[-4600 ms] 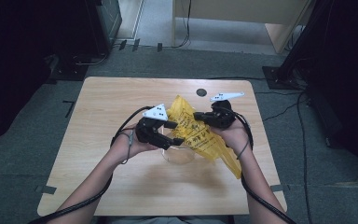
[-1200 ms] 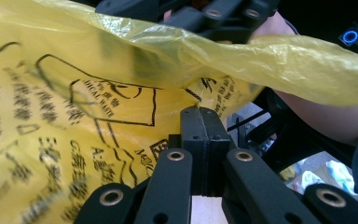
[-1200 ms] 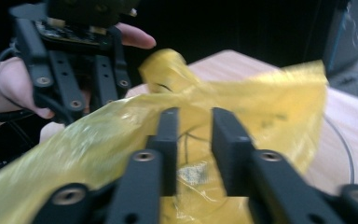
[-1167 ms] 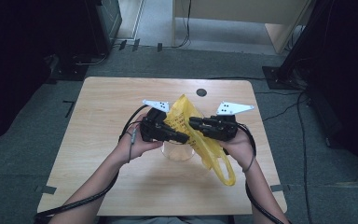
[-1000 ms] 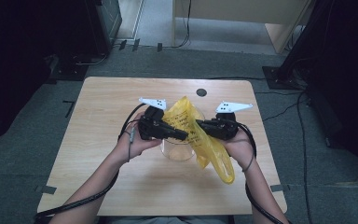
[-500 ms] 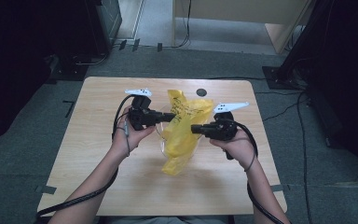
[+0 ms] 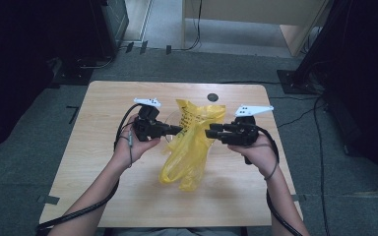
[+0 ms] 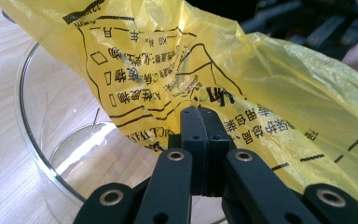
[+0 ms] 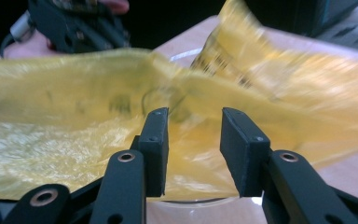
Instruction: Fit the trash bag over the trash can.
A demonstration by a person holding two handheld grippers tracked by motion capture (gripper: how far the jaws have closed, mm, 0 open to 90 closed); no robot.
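My left gripper [image 8: 199,121] has its jaws pressed together on a fold of the yellow plastic bag [image 8: 242,93]. My right gripper [image 9: 193,135] has its jaws parted, bag film just ahead, contact unclear. Bag drapes over the clear glass container [image 8: 42,140] on the wooden table [image 7: 103,187], mid-table between my hands

Light wooden table [image 7: 103,196] with rounded corners and a small dark round grommet [image 7: 212,97] near its far edge. Grey carpet floor [image 7: 24,172] all around, with strips of dark tape [image 7: 48,199] beside the near left corner. Pale wooden furniture [image 7: 256,19] at the back, black cables [image 7: 197,29] trailing beneath. Dark equipment cabinet [image 7: 109,22] at far left; black stand base [image 7: 295,81] at right. Deep shadow along both sides.
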